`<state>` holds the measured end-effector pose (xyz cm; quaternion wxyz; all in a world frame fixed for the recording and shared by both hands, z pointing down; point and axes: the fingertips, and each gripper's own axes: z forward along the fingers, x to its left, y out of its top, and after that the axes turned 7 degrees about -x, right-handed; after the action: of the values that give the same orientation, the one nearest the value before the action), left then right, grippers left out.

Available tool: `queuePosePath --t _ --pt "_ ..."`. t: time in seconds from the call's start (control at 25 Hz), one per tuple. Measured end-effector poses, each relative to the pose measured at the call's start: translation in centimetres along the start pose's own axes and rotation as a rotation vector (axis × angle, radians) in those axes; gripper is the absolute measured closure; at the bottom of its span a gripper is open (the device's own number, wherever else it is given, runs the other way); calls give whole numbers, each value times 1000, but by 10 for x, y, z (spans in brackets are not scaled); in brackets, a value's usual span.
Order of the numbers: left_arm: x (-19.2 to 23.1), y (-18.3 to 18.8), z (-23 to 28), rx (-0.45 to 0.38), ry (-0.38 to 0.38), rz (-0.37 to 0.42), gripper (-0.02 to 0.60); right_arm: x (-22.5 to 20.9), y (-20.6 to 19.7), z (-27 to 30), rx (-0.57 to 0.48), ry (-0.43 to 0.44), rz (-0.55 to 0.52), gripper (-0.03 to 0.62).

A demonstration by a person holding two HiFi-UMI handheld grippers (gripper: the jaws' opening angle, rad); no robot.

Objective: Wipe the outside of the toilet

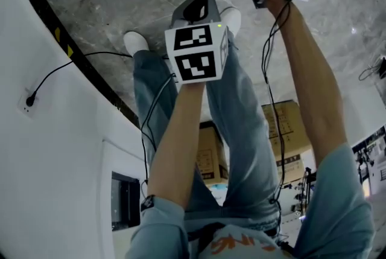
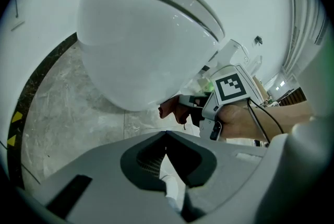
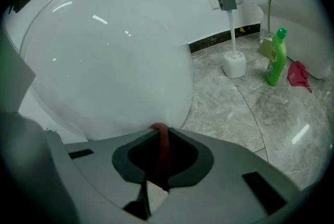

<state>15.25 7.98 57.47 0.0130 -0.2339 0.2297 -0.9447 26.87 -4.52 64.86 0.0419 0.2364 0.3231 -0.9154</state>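
- Clearly the right gripper (image 3: 158, 133) is the working tool. Its jaws pinch a red cloth (image 3: 160, 150), and the folded edge pokes past the tips to touch the toilet bowl (image 3: 104, 61) low on its curved outside.
- From the left gripper view, the red cloth (image 2: 169, 108) sits under the bowl's belly, near the floor (image 2: 68, 108). That is probably because the underside is the part being wiped.
- The left gripper (image 2: 167, 135) has its jaws pressed together on nothing. It hangs back from the bowl, over the person's legs, seemingly just kept out of the way.
- A toilet brush (image 3: 233, 58), a green bottle (image 3: 275, 58) and a second red rag (image 3: 298, 74) rest on the floor well apart from the wiping, beside another toilet (image 3: 300, 9).
- The next stroke likely calls for steady pressure, so the cloth follows the curve without slipping off.
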Motion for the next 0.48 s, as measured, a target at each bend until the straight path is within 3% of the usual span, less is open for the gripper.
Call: queuePosePath --t 0.2,0.48 --pt "-7 22 -18 -27 -12 36 586 6 2 -28 33 -19 -51 557" --pt "-11 57 -58 -41 -36 124 586 34 4 -80 11 -56 -2 557"
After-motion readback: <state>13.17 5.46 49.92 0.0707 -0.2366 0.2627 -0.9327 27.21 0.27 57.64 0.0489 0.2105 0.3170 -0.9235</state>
